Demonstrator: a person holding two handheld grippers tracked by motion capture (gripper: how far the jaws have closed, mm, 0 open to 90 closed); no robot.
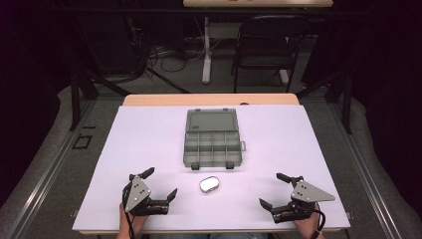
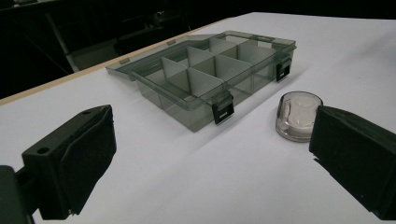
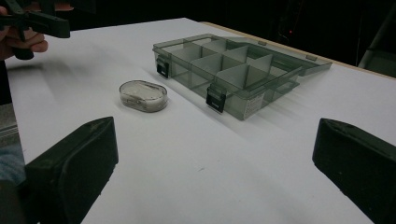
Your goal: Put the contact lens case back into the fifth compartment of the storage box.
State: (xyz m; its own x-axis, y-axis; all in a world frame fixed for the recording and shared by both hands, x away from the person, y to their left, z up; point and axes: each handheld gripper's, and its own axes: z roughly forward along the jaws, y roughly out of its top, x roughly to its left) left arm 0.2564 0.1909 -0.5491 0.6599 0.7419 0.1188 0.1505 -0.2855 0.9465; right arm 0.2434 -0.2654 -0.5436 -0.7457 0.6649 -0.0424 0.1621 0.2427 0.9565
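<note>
A smoky clear compartment box [image 1: 212, 138] lies open in the middle of the white table, its lid folded back flat; it also shows as the box [image 2: 210, 77] and the box [image 3: 233, 74], with all compartments bare. A small oval clear case [image 1: 209, 184] with something white inside sits just in front of it, seen again as the case [image 2: 299, 115] and the case [image 3: 143, 95]. My left gripper [image 1: 160, 184] rests near the front edge, left of the case, open and empty. My right gripper [image 1: 272, 189] rests at the front right, open and empty.
The white table sheet [image 1: 149, 134] ends at a wooden strip [image 1: 209, 99] along the far side. Beyond the table stand a black folding chair [image 1: 268, 45] and a desk leg [image 1: 206, 50] with cables on the floor.
</note>
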